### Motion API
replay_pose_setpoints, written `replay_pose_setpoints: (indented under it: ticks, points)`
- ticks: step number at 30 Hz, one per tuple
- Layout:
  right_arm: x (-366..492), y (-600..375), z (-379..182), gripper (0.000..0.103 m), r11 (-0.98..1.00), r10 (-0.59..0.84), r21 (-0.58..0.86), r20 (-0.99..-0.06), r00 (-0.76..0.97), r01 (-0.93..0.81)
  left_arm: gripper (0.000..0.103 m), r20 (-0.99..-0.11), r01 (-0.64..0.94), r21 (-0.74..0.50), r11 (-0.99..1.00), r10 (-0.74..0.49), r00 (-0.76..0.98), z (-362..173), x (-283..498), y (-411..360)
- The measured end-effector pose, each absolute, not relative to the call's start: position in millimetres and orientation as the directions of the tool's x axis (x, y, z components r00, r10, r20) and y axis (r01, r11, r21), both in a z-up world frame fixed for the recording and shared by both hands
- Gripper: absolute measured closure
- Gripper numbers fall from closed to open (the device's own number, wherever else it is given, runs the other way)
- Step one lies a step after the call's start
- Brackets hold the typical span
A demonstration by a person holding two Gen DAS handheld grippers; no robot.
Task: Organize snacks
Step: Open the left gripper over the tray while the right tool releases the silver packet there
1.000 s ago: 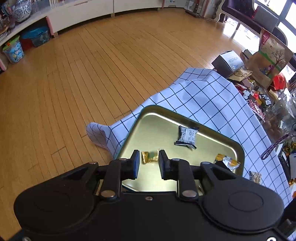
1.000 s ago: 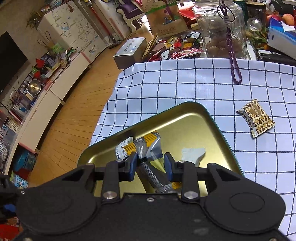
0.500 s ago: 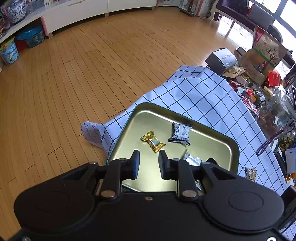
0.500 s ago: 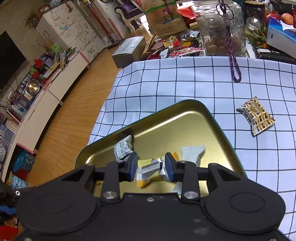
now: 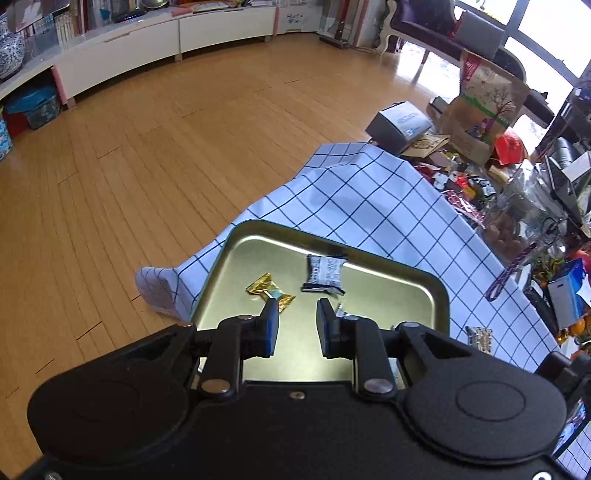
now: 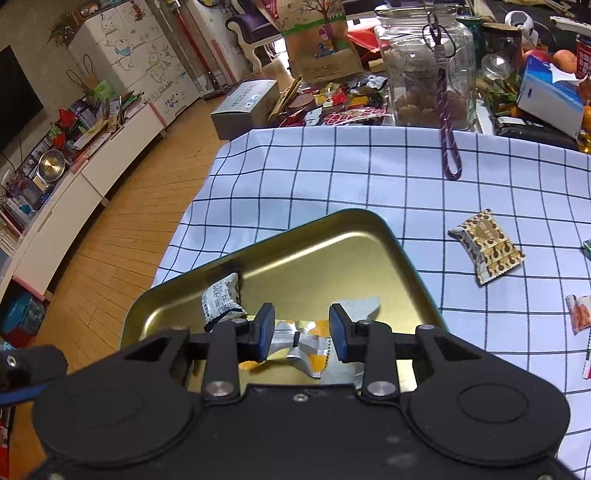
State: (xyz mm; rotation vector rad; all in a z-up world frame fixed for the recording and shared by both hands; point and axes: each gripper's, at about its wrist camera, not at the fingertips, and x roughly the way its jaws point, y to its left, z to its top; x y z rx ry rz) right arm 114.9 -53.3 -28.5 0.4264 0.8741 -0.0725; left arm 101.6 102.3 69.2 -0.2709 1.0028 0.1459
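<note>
Glossy brass-toned metal tray (image 6: 343, 251), crinkly foil wrappers (image 6: 306, 343), checked cloth (image 6: 332, 177), wood floor (image 5: 147, 155).

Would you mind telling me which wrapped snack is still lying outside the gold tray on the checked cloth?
The brown-and-cream patterned packet, lying on the checked cloth right of the gold tray; the silver-and-orange packet and the white printed one lie inside it.

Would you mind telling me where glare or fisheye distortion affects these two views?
Left wrist view: windows blown out at upper right, floorboards bowed, a bright sheen along the tray floor. Right wrist view: tablecloth grid lines curve, sharp and evenly lit, soft highlight on the tray's far wall.
</note>
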Motion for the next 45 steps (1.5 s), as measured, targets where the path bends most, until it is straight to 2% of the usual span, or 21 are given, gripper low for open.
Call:
replay_pose_setpoints:
  ticks: [6, 17, 27, 32, 36, 45]
  points:
    - [108, -70, -24, 0.067, 0.922, 0.063, 0.294, -0.756, 0.652, 0.251, 0.071, -0.856, -0.208, -0.223, 0.952, -0.089, 0.510, 60, 100, 86]
    - [91, -149, -30, 0.067, 0.875, -0.040, 0.259, -0.803, 0.595, 0.409, 0.071, -0.855, -0.056, -0.170, 0.984, -0.119, 0.505, 57, 94, 24]
    - [53, -247, -16, 0.067, 0.804, -0.155, 0.244, -0.794, 0.588, 0.542, 0.072, -0.890, 0.047, -0.231, 0.972, -0.231, 0.392, 45, 106, -38]
    - [32, -281, -17, 0.067, 0.807, -0.197, 0.187, -0.808, 0.555, 0.560, 0.072, -0.894, 0.058, -0.318, 0.946, -0.320, 0.313, 41, 119, -55]
    - [17, -297, -15, 0.067, 0.818, -0.217, 0.160, -0.804, 0.553, 0.553, 0.072, -0.896, 0.112, -0.287, 0.951, -0.308, 0.319, 44, 125, -69]
    - [20, -314, -24, 0.067, 0.789, -0.165, 0.225, -0.818, 0.550, 0.571, 0.072, -0.903, 0.197, -0.253, 0.947, -0.304, 0.304, 42, 127, -88]
